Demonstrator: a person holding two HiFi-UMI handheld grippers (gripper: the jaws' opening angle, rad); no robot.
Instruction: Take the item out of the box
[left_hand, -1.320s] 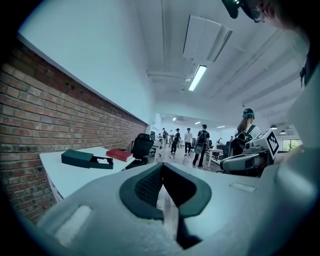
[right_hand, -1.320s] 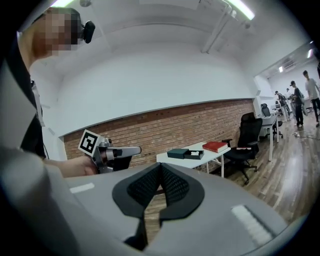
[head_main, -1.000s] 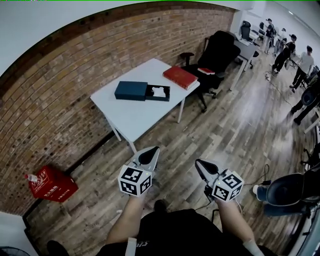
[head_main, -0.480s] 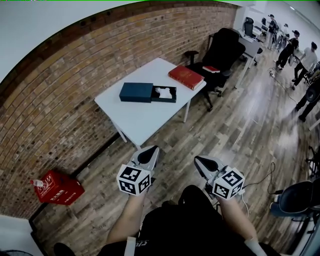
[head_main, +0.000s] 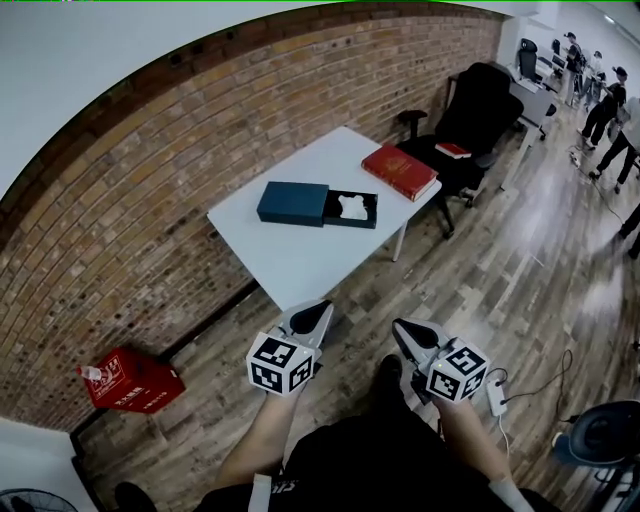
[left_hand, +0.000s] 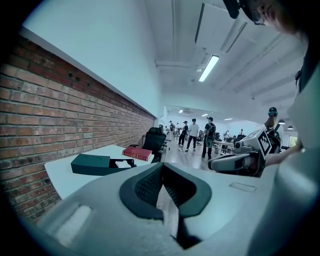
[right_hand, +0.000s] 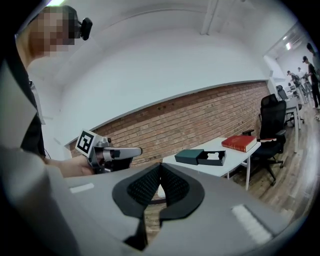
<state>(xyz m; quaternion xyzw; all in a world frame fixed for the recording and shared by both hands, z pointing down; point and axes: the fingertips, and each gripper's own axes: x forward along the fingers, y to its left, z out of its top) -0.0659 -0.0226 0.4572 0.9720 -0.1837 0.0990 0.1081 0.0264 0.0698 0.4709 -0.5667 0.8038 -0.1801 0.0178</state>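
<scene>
1. The white item (head_main: 353, 207) lies in the open drawer (head_main: 366, 221) of the dark teal box (head_main: 293, 203), near the middle of the white table (head_main: 300, 255).
2. The box lies flat on the table. Its drawer is slid out toward the table end that carries a red book (head_main: 399, 171).
3. The book lies flat at that end of the table, apart from the box.
4. A black office chair (head_main: 482, 105) stands just past the same end of the table.
5. A brick wall (head_main: 150, 190) runs along the table's far side. A red crate (head_main: 135, 380) sits on the floor by the wall, well apart from the table.
6. The left gripper (head_main: 318, 310) is held over the wood floor, just short of the table's near corner. Its jaws are pressed together with nothing between them.
7. The right gripper (head_main: 403, 328) is also short of the table and further from that corner. Its jaws are closed and empty.
</scene>
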